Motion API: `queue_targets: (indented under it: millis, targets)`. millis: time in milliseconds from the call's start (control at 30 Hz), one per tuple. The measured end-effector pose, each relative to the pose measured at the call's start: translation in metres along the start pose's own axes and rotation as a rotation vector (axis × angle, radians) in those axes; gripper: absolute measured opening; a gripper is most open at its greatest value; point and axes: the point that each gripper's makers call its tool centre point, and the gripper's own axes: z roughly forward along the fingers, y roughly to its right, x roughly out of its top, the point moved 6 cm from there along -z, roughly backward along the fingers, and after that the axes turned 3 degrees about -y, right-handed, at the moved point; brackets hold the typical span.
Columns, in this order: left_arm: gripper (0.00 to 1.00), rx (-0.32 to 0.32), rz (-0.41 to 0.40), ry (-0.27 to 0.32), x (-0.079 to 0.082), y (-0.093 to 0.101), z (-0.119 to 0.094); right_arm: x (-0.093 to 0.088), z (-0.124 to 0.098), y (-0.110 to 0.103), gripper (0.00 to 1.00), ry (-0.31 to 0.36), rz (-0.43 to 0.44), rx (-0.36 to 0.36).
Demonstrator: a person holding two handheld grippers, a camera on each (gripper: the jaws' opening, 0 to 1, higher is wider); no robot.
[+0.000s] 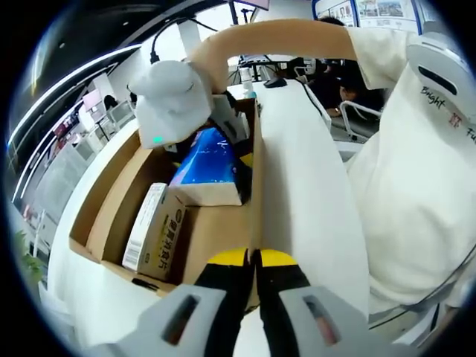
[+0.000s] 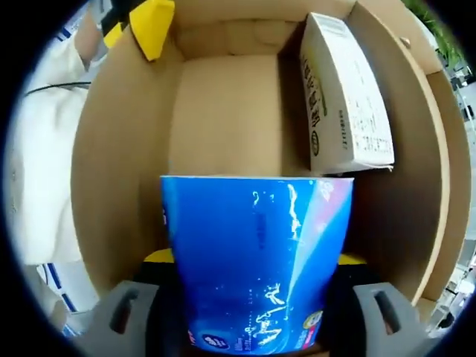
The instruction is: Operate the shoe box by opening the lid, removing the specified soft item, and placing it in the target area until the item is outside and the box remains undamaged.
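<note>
The right gripper (image 2: 253, 297) pinched the blue pack (image 2: 256, 260) inside the box (image 2: 119, 163) (lift next); left gripper (image 1: 253, 262) pressed together on its wall.

Left gripper (image 1: 253, 262) rises from the bottom, yellow-tipped jaws pressed together on the near rim of an open cardboard box (image 1: 111, 201); whether they pinch the wall itself is hard to tell. Ahead and left of the jaws, inside the box, a small white carton (image 1: 152, 230) with printed text leans against the left wall. Farther ahead sits a blue packet (image 1: 208, 160), the right gripper (image 1: 223, 141) coming down onto it under a white housing. A person's arm (image 1: 290, 37) arcs across the top. To the right of the jaws, a white table edge (image 1: 297, 186) and the person's white shirt (image 1: 416, 186).
</note>
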Motion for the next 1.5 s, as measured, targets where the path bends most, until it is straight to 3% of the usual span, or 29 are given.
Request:
queue_targets:
  millis: [367,667,800,1067,1200,1500]
  targets:
    - [0.03,0.004,0.007,0.001,0.000,0.000,0.000,0.000,-0.001,-0.002,0.77,0.023,0.001,0.007]
    - [0.03,-0.003,0.002,0.001,0.000,0.001,0.000,-0.001,-0.005,-0.011,0.71,0.071,0.003,0.001]
    - [0.03,-0.005,0.000,0.001,0.000,0.001,0.000,-0.001,-0.006,-0.006,0.70,0.100,0.032,0.008]
    - [0.02,-0.004,0.003,0.006,0.000,0.001,0.000,0.001,-0.015,-0.016,0.69,0.088,-0.032,-0.023]
    - [0.02,-0.010,-0.001,0.009,0.000,0.000,-0.001,-0.001,-0.027,-0.013,0.69,0.089,0.013,-0.006]
    - [0.02,-0.007,0.005,0.013,0.000,0.000,-0.001,0.003,-0.034,-0.008,0.69,0.111,-0.013,-0.025]
